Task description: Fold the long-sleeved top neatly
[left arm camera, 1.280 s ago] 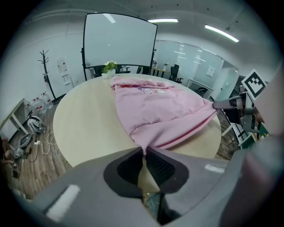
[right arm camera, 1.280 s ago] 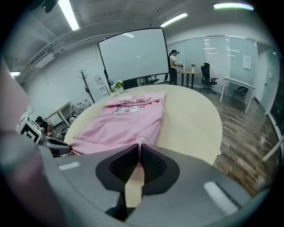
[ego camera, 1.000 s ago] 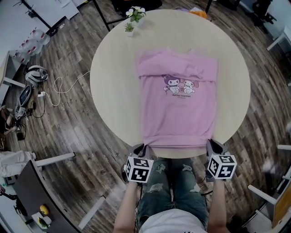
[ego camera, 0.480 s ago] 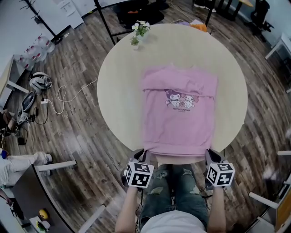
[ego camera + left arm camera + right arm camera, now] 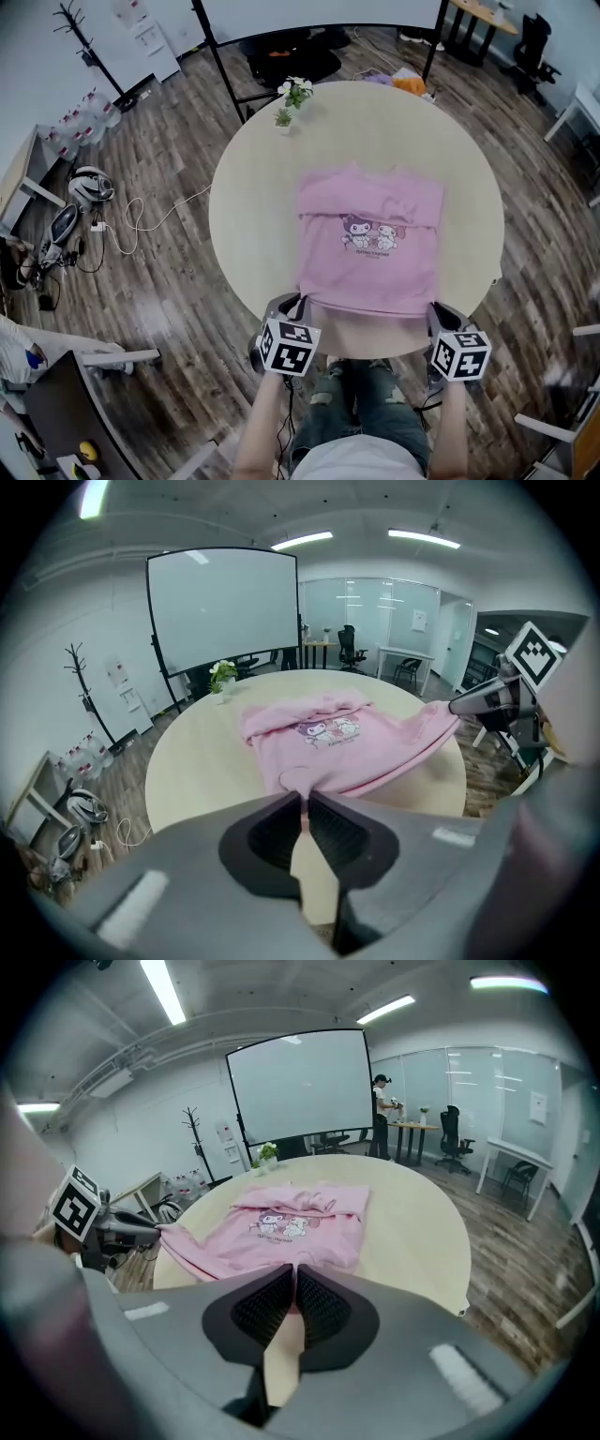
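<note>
A pink long-sleeved top (image 5: 370, 242) with a cartoon print lies on the round beige table (image 5: 253, 206), sleeves folded in, collar at the far side. My left gripper (image 5: 298, 302) is shut on the hem's left corner, and my right gripper (image 5: 433, 309) is shut on the right corner. The hem is lifted off the table between them. In the left gripper view the pink top (image 5: 328, 738) runs into the closed jaws, with the right gripper (image 5: 464, 703) holding the far corner. The right gripper view shows the top (image 5: 281, 1227) pinched in the same way.
Two small potted plants (image 5: 291, 101) stand at the table's far-left edge. An orange cloth (image 5: 410, 84) lies at the far rim. A whiteboard frame and chairs stand beyond the table. Cables and a helmet (image 5: 89, 183) lie on the wooden floor at left.
Both grippers have carried the hem up and forward over the table's near edge. The visible length of the top is shorter than a second ago.
</note>
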